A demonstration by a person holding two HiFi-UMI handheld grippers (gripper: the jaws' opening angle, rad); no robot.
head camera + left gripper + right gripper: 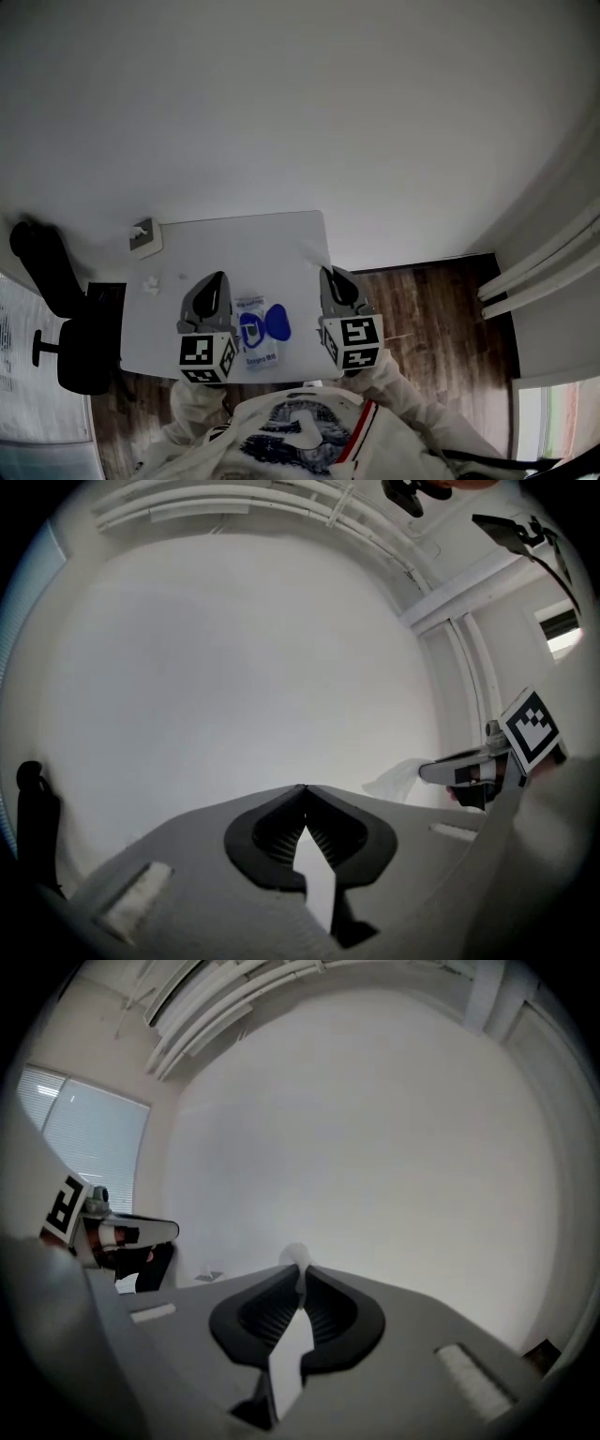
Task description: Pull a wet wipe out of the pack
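Note:
The wet wipe pack (pixel 256 335) lies flat on the white table (pixel 234 244), its blue lid (pixel 278 323) flipped open to the right. Both grippers are raised well above the table and point roughly level at the white wall. My right gripper (pixel 330 274) is shut on a white wet wipe (pixel 296 1258), and a tuft of it pokes out past the tips. From the left gripper view, that wipe (pixel 398 778) hangs off the right gripper (pixel 441 772). My left gripper (pixel 217 278) is shut with nothing in it, its jaw tips (pixel 302 790) meeting. The left gripper (pixel 167 1231) shows at the left of the right gripper view.
A black office chair (pixel 58 314) stands left of the table. A small grey box (pixel 144 236) and a crumpled white scrap (pixel 151 281) lie on the table's left part. Dark wooden floor (pixel 441 300) is to the right, with white rails (pixel 544 267) beyond it.

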